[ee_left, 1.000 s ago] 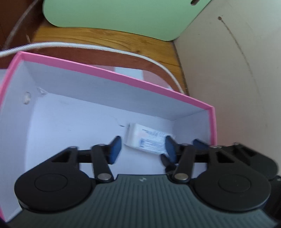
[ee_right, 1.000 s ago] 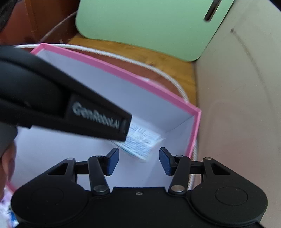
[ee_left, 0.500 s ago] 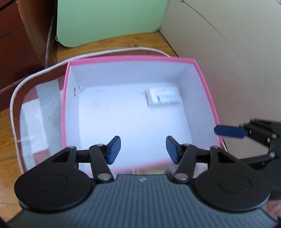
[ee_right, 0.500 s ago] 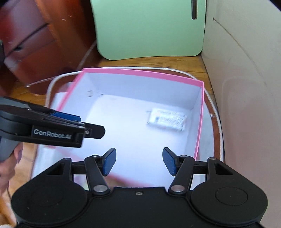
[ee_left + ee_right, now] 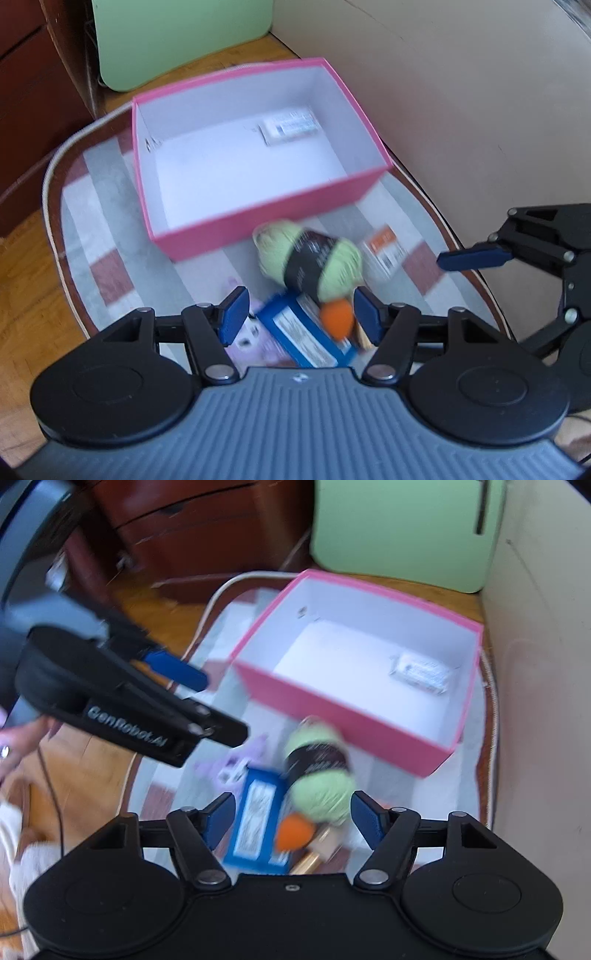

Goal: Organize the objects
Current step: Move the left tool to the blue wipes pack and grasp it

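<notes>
- Two tongs in view, both empty: left tongs (image 5: 299,314) and right tongs (image 5: 291,818) each have jaws opening, with nothing pressed between the pads.
- Pink box (image 5: 258,221) sits on the striped surface (image 5: 110,236), at 12 o'clock from both tongs. Inside it lies one small white packet (image 5: 290,125), flat on the floor near the far right corner. The rest of the box is bare.
- Loose pile lies outside the box, just in front of its near wall: green yarn skein (image 5: 310,258) with a dark band, orange ball (image 5: 336,317) touching the yarn's near end, blue carton (image 5: 306,332) beside it at 7 o'clock, and an orange-and-white packet (image 5: 386,251) at 3 o'clock of the yarn.
- Right wrist view also shows a lilac item (image 5: 236,764) and something gold (image 5: 310,860) under the ball. Both are blurred, so I cannot tell what they are.
- Step, judged: one item is stowed and the pile is still to go.
- Risk: the yarn is soft and round. A pinch on one end could squeeze it out or drag a loose strand.
- Risk: the orange ball touches the yarn, so nudging either may send the ball rolling off the surface.
- Risk: both tongs hang over the same pile, near each other. Reaching for the same item could make them collide.
- Risk: the box is light card. Clipping its near wall with a carried item could shove it along the surface.
</notes>
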Available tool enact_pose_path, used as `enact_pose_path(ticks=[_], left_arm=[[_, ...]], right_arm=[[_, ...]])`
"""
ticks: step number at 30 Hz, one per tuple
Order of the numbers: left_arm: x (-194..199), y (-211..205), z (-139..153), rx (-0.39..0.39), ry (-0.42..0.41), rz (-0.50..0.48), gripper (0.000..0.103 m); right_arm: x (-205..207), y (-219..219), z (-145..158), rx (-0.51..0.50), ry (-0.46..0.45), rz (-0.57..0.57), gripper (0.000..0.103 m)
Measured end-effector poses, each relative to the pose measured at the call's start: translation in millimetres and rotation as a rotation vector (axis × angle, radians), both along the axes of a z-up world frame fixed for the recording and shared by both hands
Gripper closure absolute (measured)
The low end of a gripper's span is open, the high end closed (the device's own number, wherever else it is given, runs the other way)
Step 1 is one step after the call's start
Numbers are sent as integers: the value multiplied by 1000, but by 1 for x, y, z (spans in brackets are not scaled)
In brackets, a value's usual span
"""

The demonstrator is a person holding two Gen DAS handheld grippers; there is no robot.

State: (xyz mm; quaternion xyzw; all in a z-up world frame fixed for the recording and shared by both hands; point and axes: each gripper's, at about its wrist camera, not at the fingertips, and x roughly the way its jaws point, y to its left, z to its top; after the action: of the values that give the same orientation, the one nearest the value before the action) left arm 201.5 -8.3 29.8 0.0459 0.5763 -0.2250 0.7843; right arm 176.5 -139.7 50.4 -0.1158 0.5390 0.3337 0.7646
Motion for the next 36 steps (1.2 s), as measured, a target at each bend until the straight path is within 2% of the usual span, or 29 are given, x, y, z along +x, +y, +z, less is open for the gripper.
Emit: enact_pose_path(ticks=[5,12,16,18,21,23,24,26,28,29,31,32,36], left_arm=[[-32,5,-25,-27,40,4,41],[-62,2,-78,-36,62,13,44],[-73,6,-104,-93,84,53,44],[-74,5,-116,-105,88,64,44],[-74,5,-129,-125,80,89,46],[-73,7,-139,-144,73,121,50],[-72,8,-145,-148,71,145,55],[-69,12,-156,-150,58,226,56],[-69,17,-163,-189,33,260,62],[-70,17,-166,-204,33,265,64],[-74,14,-169,-175,13,267,79],[-76,12,-168,-163,-1,258,79],[-85,16,-164,-221,7,280,86]], right_arm=[[-44,-2,-14,36,32,54,28],[-69,-7,-59,136,99,26,28],[-64,-6,-105,216,294,-86,28],[-65,-4,-122,239,345,-110,28],[-67,-2,-140,244,328,-140,28],[-68,-5,-153,273,319,-215,28],[-70,-9,-159,301,329,-257,28],[-72,-17,-173,349,358,-321,28],[-74,-23,-184,350,366,-363,27],[-75,-23,-189,341,364,-362,27],[-77,-24,-192,312,328,-353,27],[-78,-24,-193,308,316,-349,27],[-83,-33,-188,344,265,-351,28]])
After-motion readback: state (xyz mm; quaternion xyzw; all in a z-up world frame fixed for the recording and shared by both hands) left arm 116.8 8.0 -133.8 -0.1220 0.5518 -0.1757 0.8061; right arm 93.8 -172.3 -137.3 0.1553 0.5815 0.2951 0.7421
